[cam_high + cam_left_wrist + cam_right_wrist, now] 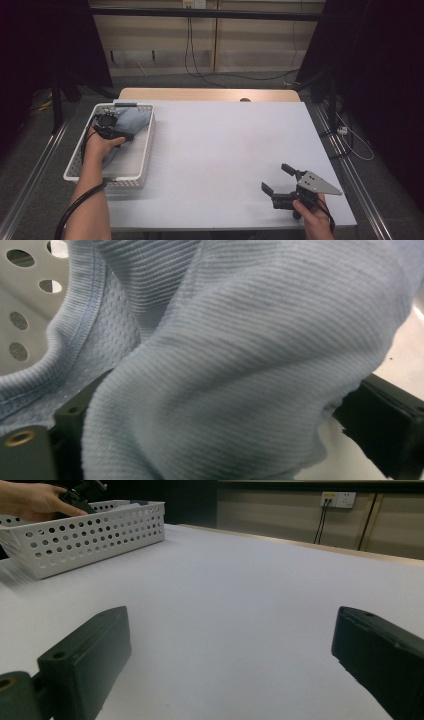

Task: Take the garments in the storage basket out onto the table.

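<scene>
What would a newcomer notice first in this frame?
The white perforated basket at the table's left edge, holding a pale blue knit garment. The left claw reaches into it, fabric bunched between its jaws. The right claw rests open on the bare white table.

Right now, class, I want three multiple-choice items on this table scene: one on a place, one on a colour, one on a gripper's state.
1. Where is the light blue ribbed cloth?
A. in the white perforated plastic basket
B. on the white table
C. on the floor
2. What colour are the right gripper jaws?
A. white
B. black
C. blue
3. How do those jaws stand?
A. shut on cloth
B. shut, empty
C. open, empty

Key: 1 A, the high view shows cloth inside the basket walls. 2 B, both are black. 3 C, bare table shows between them.
</scene>
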